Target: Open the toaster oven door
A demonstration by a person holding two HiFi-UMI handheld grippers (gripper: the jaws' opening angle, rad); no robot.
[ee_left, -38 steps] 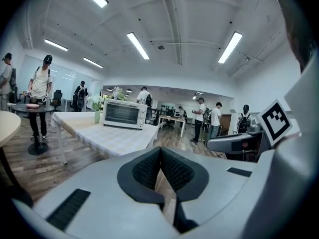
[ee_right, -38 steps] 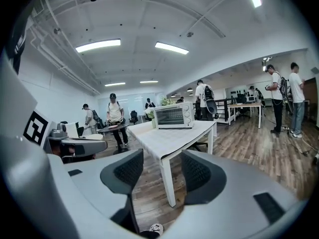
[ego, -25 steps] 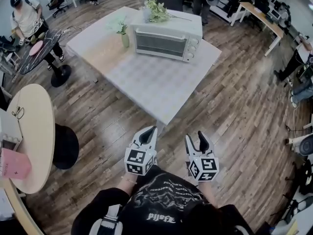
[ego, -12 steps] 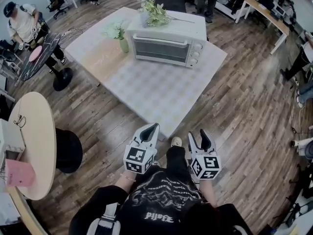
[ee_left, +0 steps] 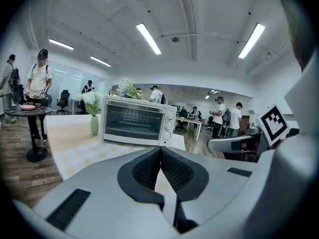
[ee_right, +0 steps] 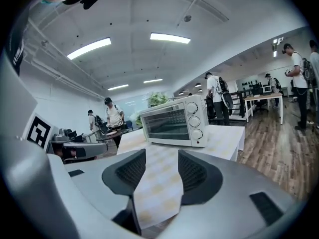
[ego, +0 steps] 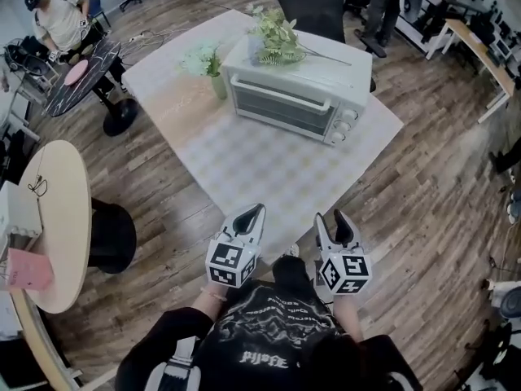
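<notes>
Toaster oven well ahead of both tongs, door shut

The worktop (ego: 269, 169) carries the toaster oven (ego: 297, 84) at its far side, front turned toward the person. The door handle (ego: 281, 94) runs crosswise along the door's top edge. The right tongs (ego: 330, 218), spread, empty and closing, look slightly nearer to it. The left tongs (ego: 254, 212) are pressed together on nothing.

Bright, even light from the ceiling strip lights (ee_left: 149, 38); shadows soft and faint. Pale sheen on the wood floor (ego: 456, 145), far right. Heavy fisheye bend at the edges, dark corners in both gripper views. Near foreground soft, toaster oven (ee_left: 134, 121) reasonably sharp.
</notes>
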